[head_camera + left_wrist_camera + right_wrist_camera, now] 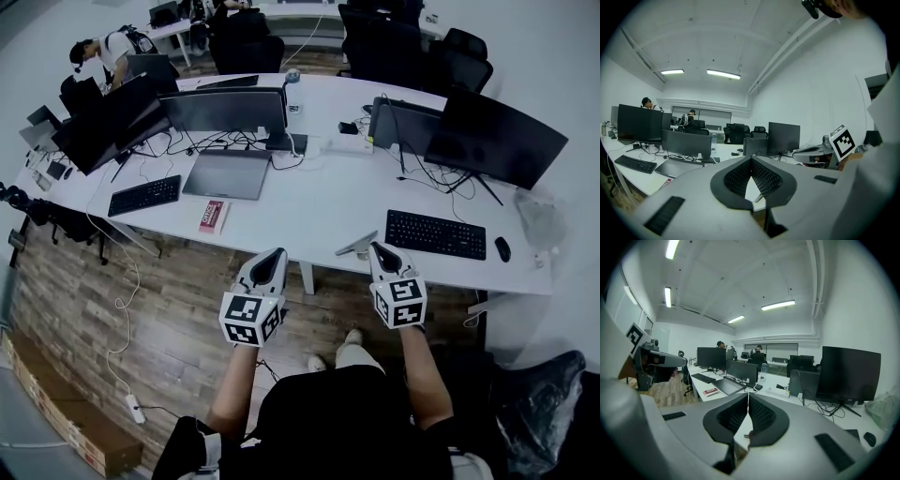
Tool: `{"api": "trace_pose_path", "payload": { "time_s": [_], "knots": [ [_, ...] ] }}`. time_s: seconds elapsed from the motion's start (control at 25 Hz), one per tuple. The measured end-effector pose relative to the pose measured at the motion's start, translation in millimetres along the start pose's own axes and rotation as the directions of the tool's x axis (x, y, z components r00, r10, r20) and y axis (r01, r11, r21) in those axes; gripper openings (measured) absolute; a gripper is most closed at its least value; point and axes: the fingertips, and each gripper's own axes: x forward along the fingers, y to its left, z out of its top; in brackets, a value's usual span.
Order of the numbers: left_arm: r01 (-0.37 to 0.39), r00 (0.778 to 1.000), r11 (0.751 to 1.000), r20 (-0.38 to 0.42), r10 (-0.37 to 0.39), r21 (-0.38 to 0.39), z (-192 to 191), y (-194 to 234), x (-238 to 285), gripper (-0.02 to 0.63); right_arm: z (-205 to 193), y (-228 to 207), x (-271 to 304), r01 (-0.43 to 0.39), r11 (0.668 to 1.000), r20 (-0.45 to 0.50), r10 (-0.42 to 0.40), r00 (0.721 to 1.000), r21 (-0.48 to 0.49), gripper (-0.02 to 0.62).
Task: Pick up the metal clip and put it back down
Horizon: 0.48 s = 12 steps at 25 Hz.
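The metal clip (pixel 357 245) lies on the white table (pixel 309 211) near its front edge, a thin grey piece. My right gripper (pixel 377 247) hovers just right of it, tip close to the clip, jaws shut with nothing held. My left gripper (pixel 275 253) hangs over the table's front edge further left, also shut and empty. In the left gripper view the jaws (pixel 751 158) meet, and the clip (pixel 758 197) shows below them on the table. In the right gripper view the jaws (pixel 748 394) are pressed together.
A black keyboard (pixel 436 234) and mouse (pixel 502 248) lie right of the clip, with a dark monitor (pixel 495 136) behind. A grey laptop (pixel 227 174), a red-white box (pixel 213 216) and another keyboard (pixel 144 195) sit to the left. Cables cross the tabletop.
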Motion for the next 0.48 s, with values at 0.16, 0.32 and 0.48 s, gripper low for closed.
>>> {"api": "trace_pose_path", "payload": {
  "time_s": [0.16, 0.32, 0.48],
  "knots": [
    [-0.016, 1.0, 0.999, -0.006, 0.016, -0.027, -6.0, 4.0, 11.8, 0.015, -6.2, -5.5, -1.7, 0.008, 1.0, -0.017, -0.008, 1.0, -0.007, 0.025],
    [-0.002, 1.0, 1.0, -0.022, 0.001, -0.03, -10.8, -3.7, 30.9, 0.015, -13.7, -22.2, -1.2, 0.023, 1.0, -0.041, -0.024, 0.999, -0.013, 0.025],
    [0.01, 0.999, 0.999, -0.035, -0.011, -0.032, -13.2, -10.0, 50.7, 0.015, -16.5, -36.1, 4.2, 0.026, 0.999, -0.061, -0.028, 0.998, -0.034, 0.025]
  ]
}}
